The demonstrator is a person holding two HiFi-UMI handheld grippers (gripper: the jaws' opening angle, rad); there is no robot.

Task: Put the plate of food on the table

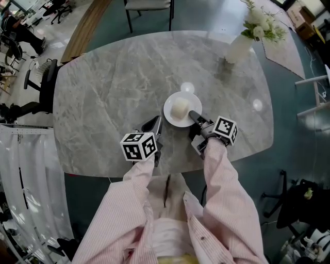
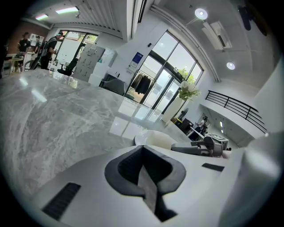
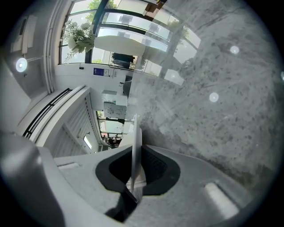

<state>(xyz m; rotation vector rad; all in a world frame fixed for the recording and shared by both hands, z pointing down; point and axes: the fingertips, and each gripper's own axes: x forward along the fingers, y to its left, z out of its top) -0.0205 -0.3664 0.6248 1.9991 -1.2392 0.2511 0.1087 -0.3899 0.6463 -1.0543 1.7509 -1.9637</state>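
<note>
A white plate (image 1: 181,109) carrying a pale rounded piece of food (image 1: 180,108) is over the near middle of the grey marble table (image 1: 103,87). Whether it rests on the surface I cannot tell. My right gripper (image 1: 194,116) is shut on the plate's near-right rim. In the right gripper view the rim (image 3: 136,142) runs edge-on between the pads of the right gripper (image 3: 135,177). My left gripper (image 1: 156,126) hovers left of the plate near the table's front edge, shut and holding nothing. From the left gripper (image 2: 144,170) the plate (image 2: 155,138) shows just ahead.
A white vase of flowers (image 1: 240,47) stands at the table's far right. A chair (image 1: 149,7) is at the far side and a black office chair (image 1: 44,85) at the left. Bright light spots lie on the marble near the plate.
</note>
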